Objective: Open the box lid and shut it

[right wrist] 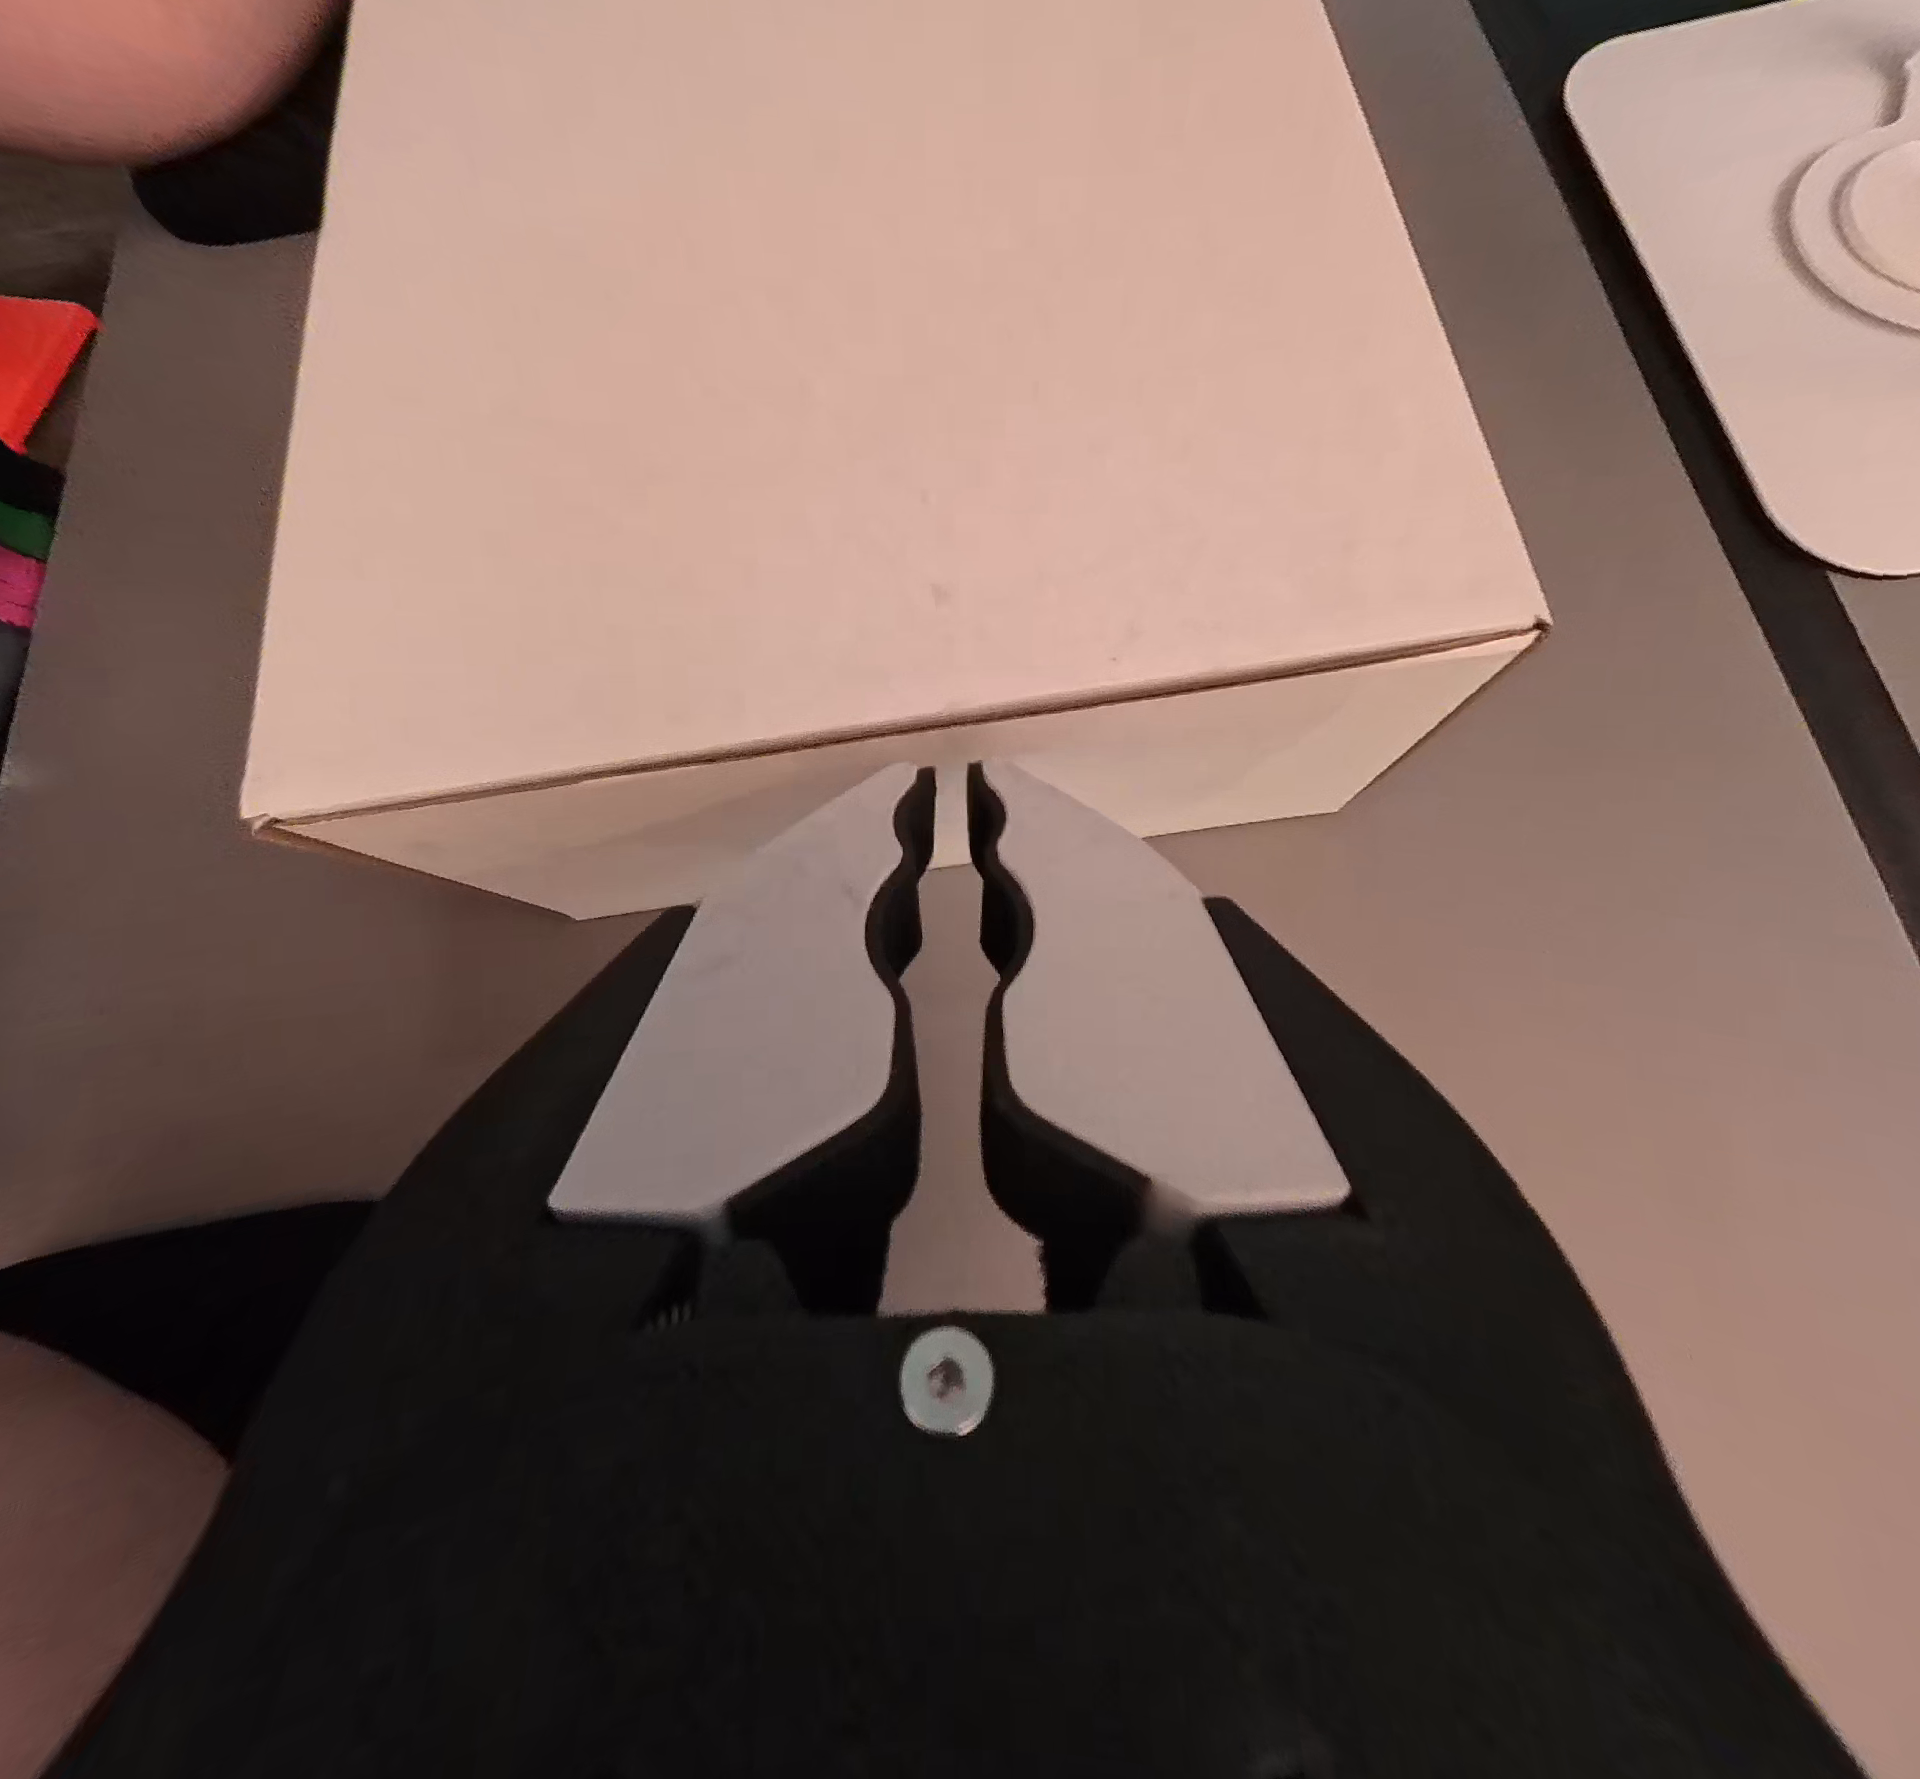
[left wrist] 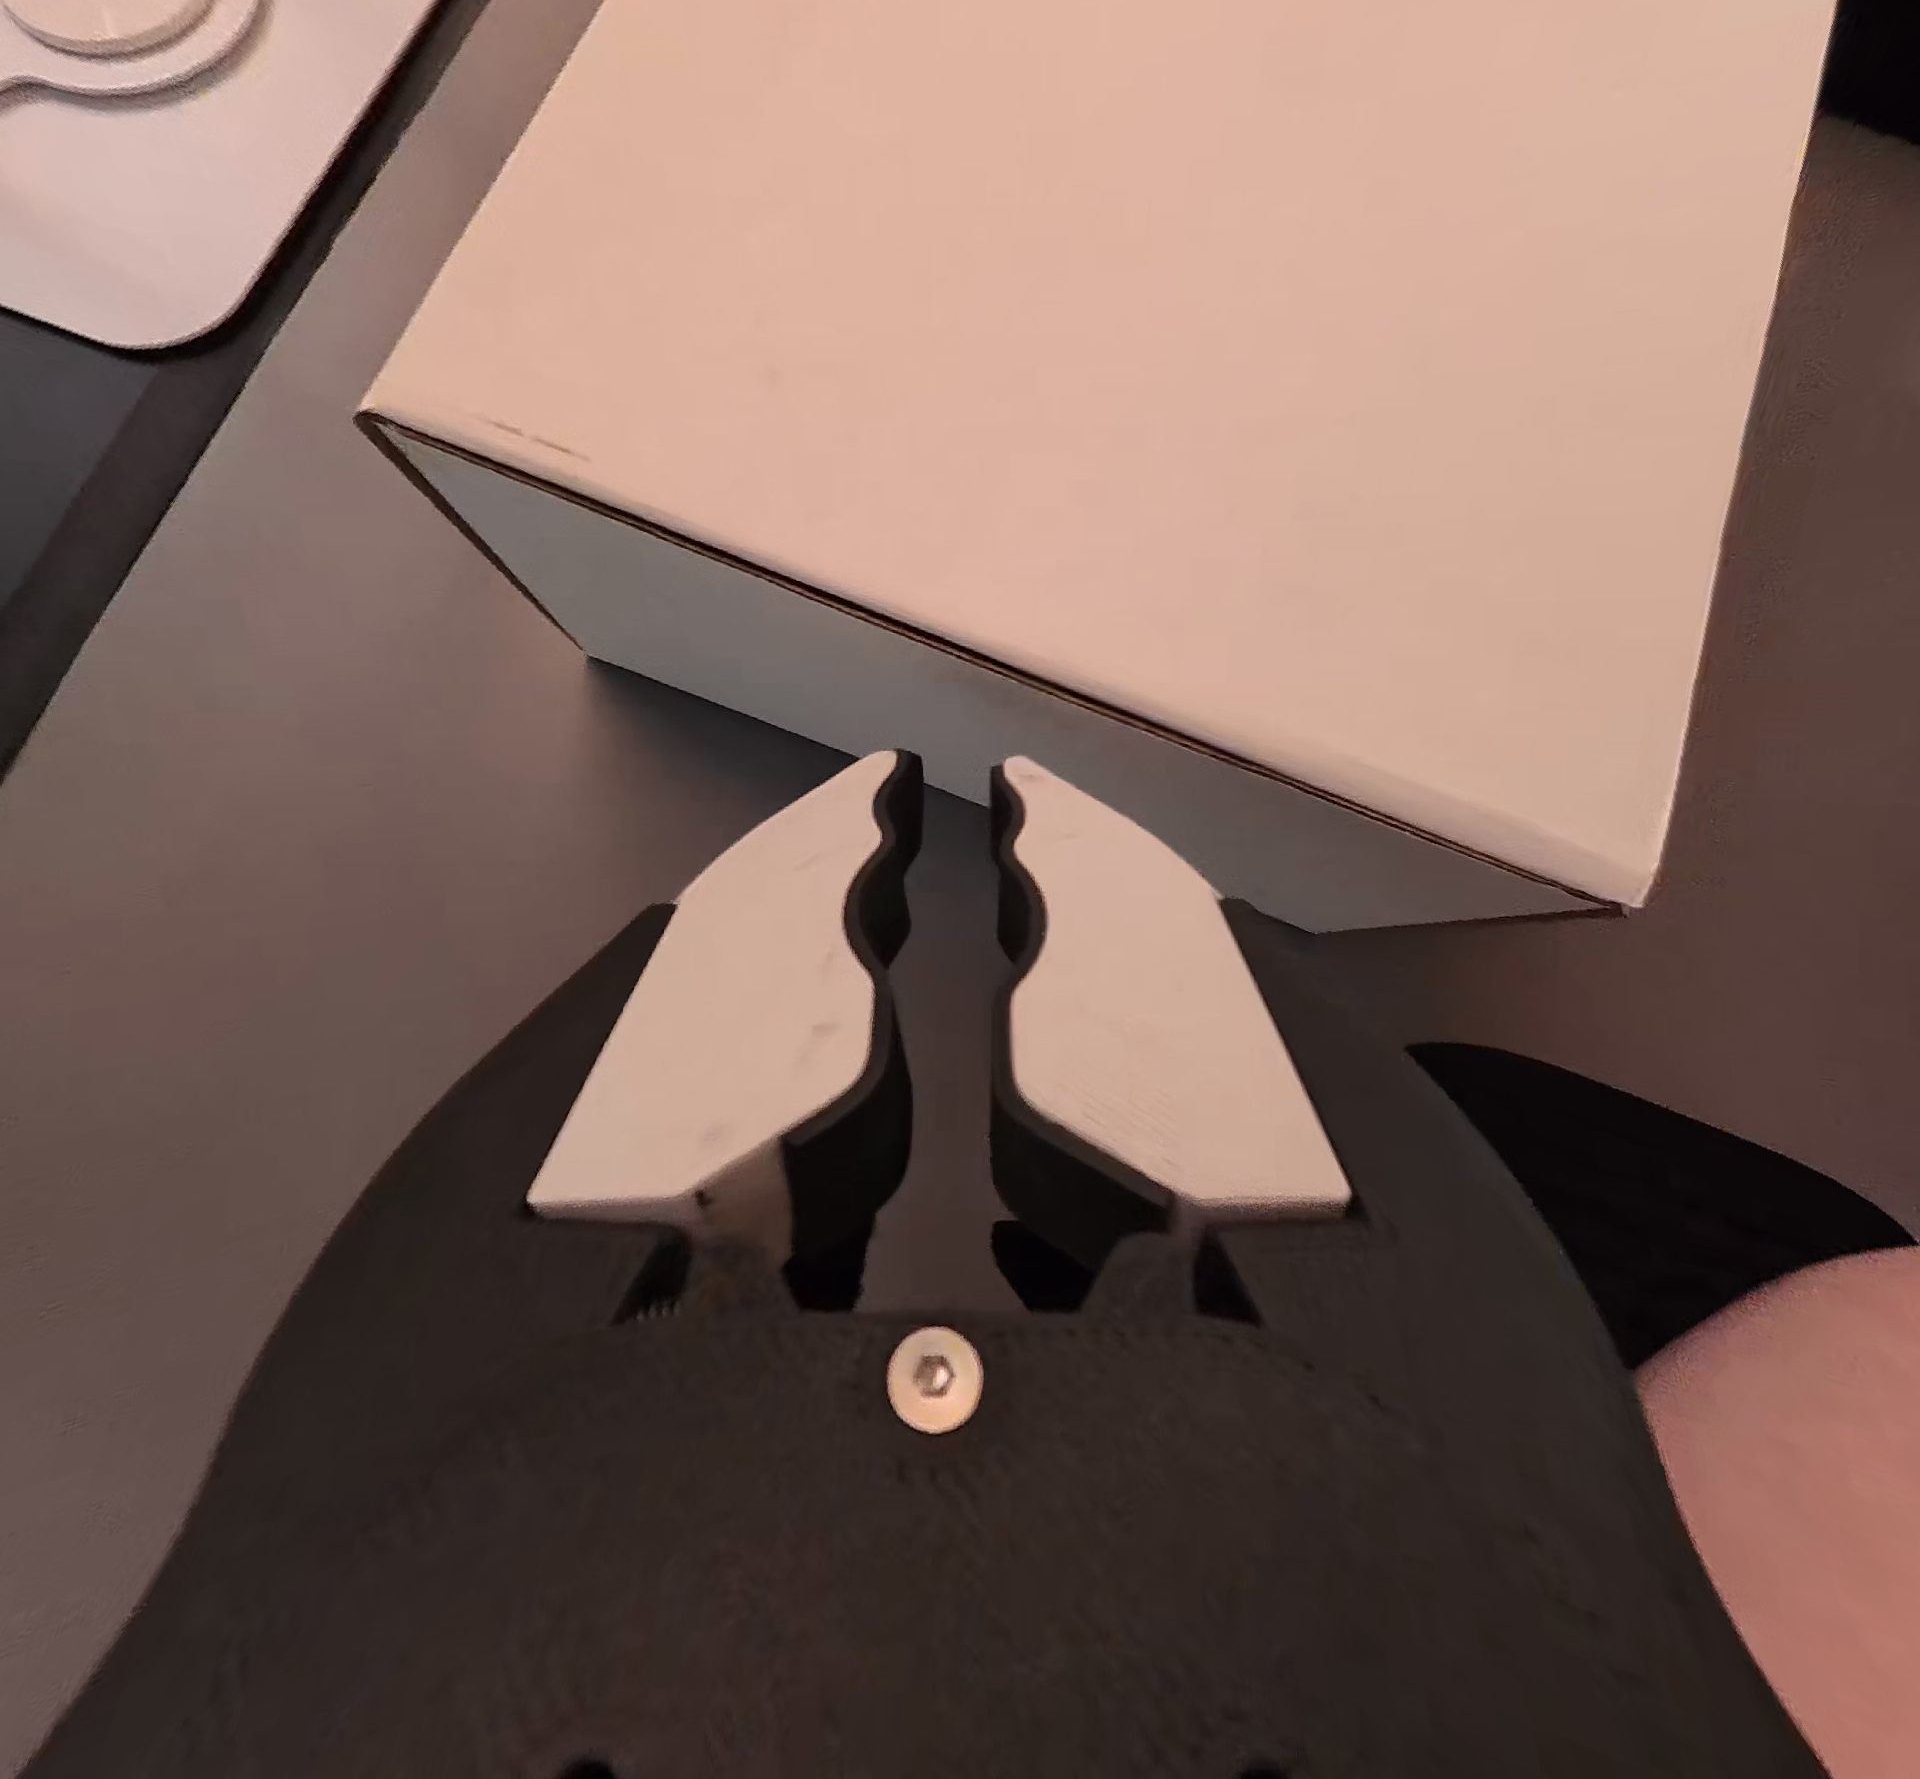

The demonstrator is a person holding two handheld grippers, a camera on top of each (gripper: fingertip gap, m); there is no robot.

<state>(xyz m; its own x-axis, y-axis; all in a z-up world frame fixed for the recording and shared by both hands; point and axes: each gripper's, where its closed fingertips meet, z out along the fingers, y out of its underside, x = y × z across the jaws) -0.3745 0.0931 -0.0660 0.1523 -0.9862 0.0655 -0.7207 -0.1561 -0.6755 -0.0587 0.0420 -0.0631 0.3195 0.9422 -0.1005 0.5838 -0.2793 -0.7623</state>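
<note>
Grippers — left gripper (left wrist: 956, 768) narrowly parted, empty, just short of box (left wrist: 1195, 295) front wall | right gripper (right wrist: 952, 773) nearly closed, empty, tips at lid (right wrist: 831, 275) seam | box sat on table (right wrist: 1403, 1054), lid flat — opening and shutting both apparently remained.

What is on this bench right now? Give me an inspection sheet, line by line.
Surface: dark grey table.
Job's things: white cardboard box, lid down flat, seam showing along the front edge.
Clutter: white moulded tray to one side; bright coloured items at the right view's left border.
Grippers: left claw slightly apart, empty, tips near the box's front wall; right claw nearly closed, empty, tips at the lid seam.
Cables: nothing seen.
Surroundings: nothing seen beyond the table.
</note>
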